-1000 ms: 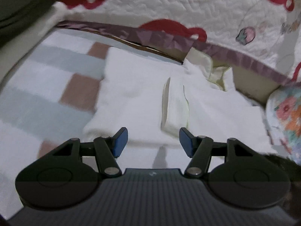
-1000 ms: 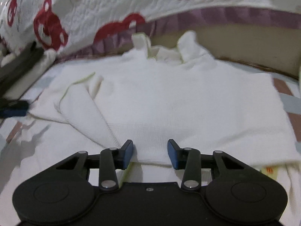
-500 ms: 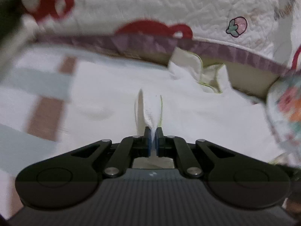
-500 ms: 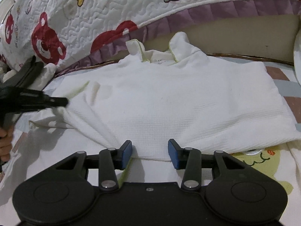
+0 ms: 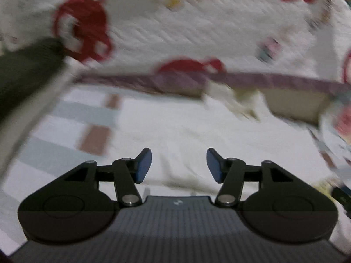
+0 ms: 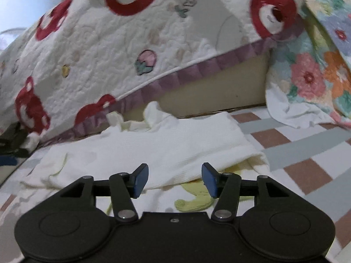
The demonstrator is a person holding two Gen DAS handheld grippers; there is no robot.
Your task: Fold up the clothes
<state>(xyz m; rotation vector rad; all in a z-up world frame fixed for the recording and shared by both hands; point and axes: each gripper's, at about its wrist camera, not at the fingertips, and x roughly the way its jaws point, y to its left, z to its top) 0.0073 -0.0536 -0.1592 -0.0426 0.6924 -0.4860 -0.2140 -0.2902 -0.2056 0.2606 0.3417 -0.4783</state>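
Two grippers, left gripper and right gripper, hover with jaws spread and just opened wider, nothing between them, over a white top lying flat below the bear-print quilt, collar touching its purple hem.

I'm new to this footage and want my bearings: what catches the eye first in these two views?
The quilt with red bears fills the background, draped down to its purple border. Below it a white top lies spread on the checked blanket, collar toward the quilt. Both the left gripper and the right gripper hang open over the top's near edge, gripping nothing.
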